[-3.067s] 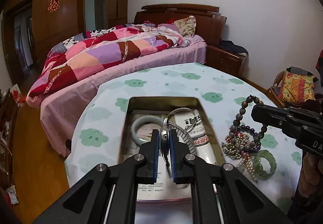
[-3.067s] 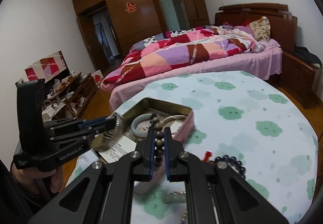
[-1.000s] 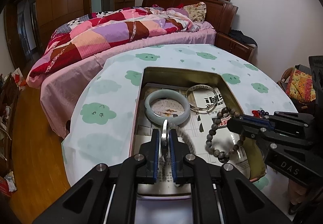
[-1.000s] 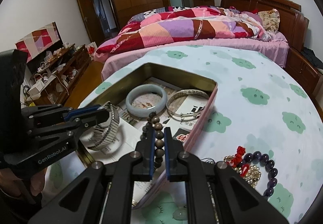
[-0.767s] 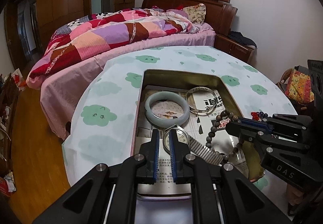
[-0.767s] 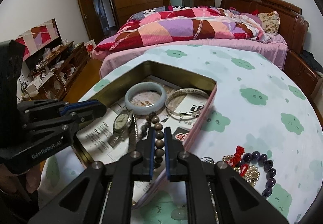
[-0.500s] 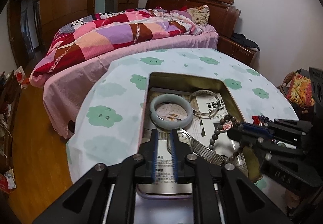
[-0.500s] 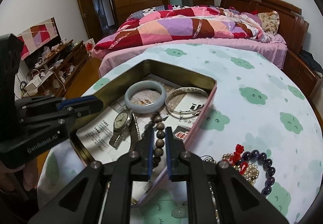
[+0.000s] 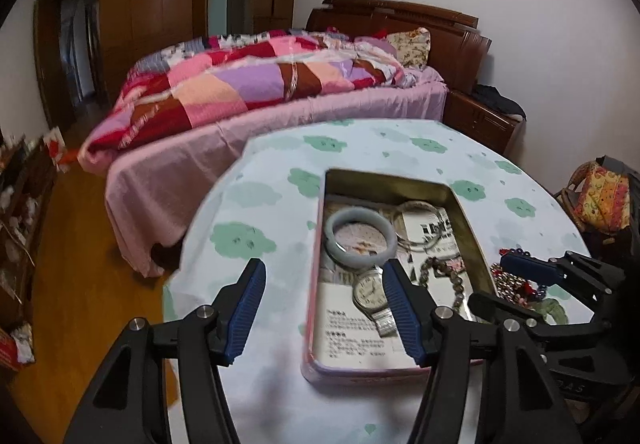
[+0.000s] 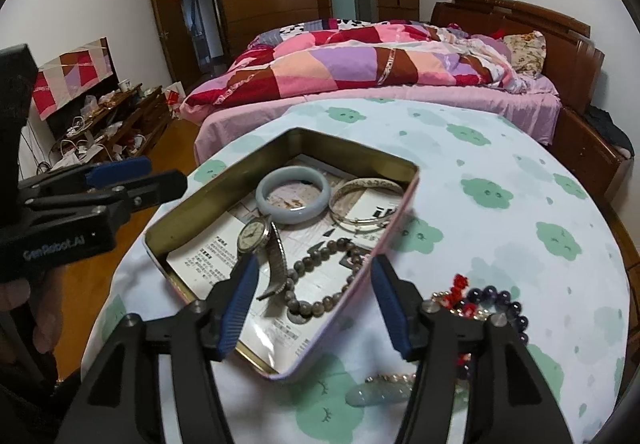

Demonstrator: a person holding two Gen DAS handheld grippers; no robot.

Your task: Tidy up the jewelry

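Observation:
An open pink tin (image 10: 394, 222) (image 9: 316, 264) lined with printed paper sits on the round table. Inside lie a pale jade bangle (image 10: 293, 194) (image 9: 362, 238), a silver bangle (image 10: 370, 204) (image 9: 424, 228), a wristwatch (image 10: 260, 240) (image 9: 370, 296) and a brown bead bracelet (image 10: 316, 272) (image 9: 444, 272). My left gripper (image 9: 322, 280) is open and empty above the tin's left rim. My right gripper (image 10: 314, 276) is open and empty just above the bead bracelet. Loose purple, red and pearl bead strings (image 10: 480, 302) (image 9: 516, 284) and a green jade piece (image 10: 378, 394) lie on the cloth right of the tin.
The table wears a white cloth with green cloud prints (image 10: 500, 204). A bed with a patchwork quilt (image 10: 360, 72) stands behind it. A cluttered low cabinet (image 10: 104, 116) is at the left, and a chair with a patterned cushion (image 9: 604, 196) at the right.
Both grippers opened. The left let go of the wristwatch and the right let go of the bead bracelet; both now lie in the tin. The left gripper drew back to the left.

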